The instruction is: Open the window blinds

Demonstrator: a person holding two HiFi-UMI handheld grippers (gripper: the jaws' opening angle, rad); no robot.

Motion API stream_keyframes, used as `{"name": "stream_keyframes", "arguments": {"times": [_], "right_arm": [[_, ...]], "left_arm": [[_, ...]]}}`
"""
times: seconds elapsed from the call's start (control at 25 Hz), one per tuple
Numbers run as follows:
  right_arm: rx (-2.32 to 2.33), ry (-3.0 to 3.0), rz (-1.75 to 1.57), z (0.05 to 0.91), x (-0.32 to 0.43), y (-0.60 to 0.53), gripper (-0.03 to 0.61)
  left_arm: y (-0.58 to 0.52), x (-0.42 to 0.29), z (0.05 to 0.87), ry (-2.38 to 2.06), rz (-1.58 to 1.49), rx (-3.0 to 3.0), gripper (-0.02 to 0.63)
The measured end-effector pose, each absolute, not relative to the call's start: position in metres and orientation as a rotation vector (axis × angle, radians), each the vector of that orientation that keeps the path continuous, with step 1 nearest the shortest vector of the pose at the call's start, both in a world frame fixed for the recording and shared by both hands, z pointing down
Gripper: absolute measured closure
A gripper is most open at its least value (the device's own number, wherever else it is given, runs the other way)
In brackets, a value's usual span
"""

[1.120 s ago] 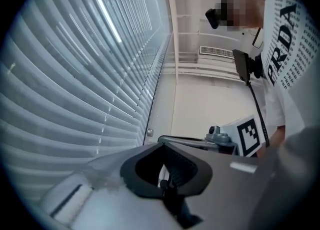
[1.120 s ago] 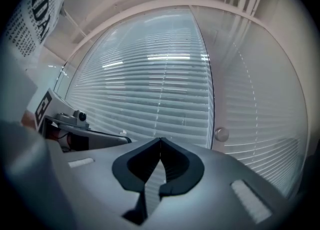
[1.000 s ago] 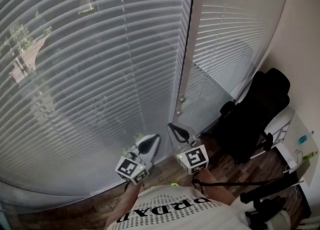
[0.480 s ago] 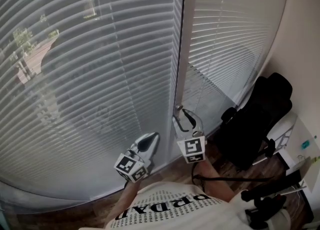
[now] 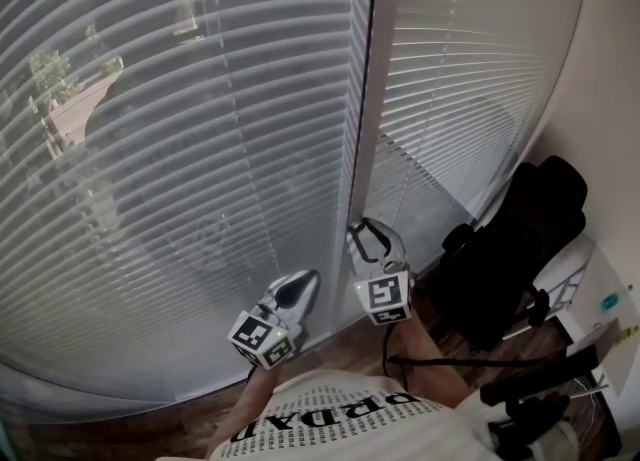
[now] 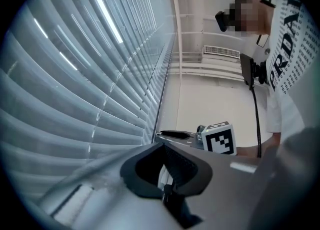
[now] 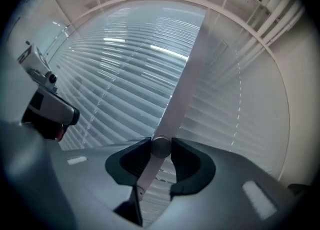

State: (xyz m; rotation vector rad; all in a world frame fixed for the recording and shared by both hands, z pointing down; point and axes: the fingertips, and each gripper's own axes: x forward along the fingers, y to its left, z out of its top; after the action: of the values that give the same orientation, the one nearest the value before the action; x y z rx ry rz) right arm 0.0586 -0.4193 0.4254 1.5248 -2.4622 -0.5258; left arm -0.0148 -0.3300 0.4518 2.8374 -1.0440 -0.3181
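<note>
Standing in that room, what was nearest you?

The person's white printed shirt (image 5: 330,419), with both grippers held out in front of it. The left gripper (image 5: 308,280) pointed towards the window. Its jaws were drawn together at the tips with nothing between them, and its marker cube (image 5: 265,338) sat at the near end.

And the other one?

The right gripper (image 5: 366,229) was just beside it, a little further in. Its jaws had just been closing and stood partway in, one pad against each side of a small round knob (image 7: 161,147), pinching it. That knob hung right in front of the pale upright frame post (image 5: 367,99).

Where were the blinds themselves?

Beyond both grippers. The left blind (image 5: 180,169) was the wide one and the right blind (image 5: 470,69) the narrower, with the post between them. Both hung down close to the wooden floor (image 5: 345,347), slats level and tilted nearly shut. Through the left one I could only faintly make out a tree (image 5: 48,74) and a roof (image 5: 85,109) outside.

Anything off to the side?

A black chair (image 5: 520,239) by the wall on the right, near the right blind's lower corner and well apart from the grippers.
</note>
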Motion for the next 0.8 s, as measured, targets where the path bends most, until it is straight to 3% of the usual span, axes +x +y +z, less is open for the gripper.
{"name": "stream_keyframes", "arguments": {"times": [0.8], "right_arm": [[1.582, -2.602, -0.287, 0.4240, 0.0615, -0.4209, 0.445]], "left_arm": [[-0.3362, -0.0171, 0.4521, -1.037, -0.307, 2.826, 0.621]]}}
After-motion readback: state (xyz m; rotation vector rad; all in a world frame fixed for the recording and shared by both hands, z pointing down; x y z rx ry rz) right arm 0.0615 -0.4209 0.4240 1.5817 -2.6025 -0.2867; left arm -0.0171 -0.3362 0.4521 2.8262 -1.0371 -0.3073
